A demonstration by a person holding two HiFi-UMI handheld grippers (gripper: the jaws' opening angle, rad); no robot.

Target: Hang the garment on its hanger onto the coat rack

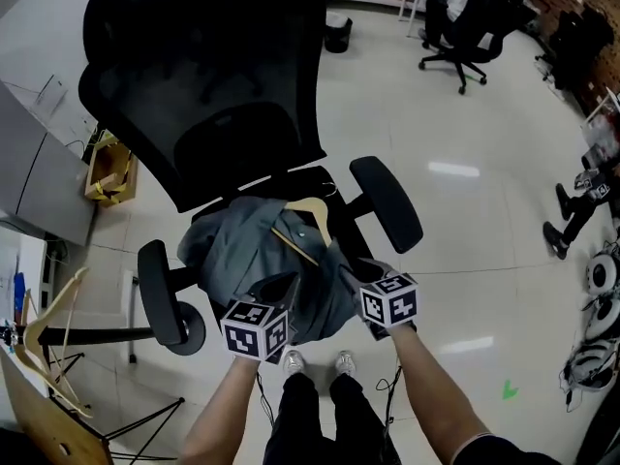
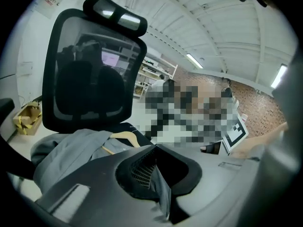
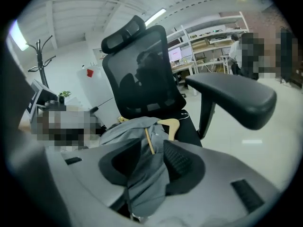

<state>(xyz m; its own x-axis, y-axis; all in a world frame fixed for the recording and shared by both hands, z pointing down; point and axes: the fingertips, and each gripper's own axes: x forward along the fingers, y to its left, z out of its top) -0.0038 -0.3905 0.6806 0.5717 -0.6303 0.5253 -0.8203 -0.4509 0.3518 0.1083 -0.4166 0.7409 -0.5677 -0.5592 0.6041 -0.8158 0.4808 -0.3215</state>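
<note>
Jaws spread on left gripper and right gripper, each straddling a fold of the garment heaped with its hanger on the chair, apparently set to pinch and lift.

Crumpled grey-blue cloth garment lies heaped on the seat of a black office chair, with a light wooden hanger partly tucked in it, lying flat near the seat's back, while the thin black coat rack stands upright well apart.
</note>
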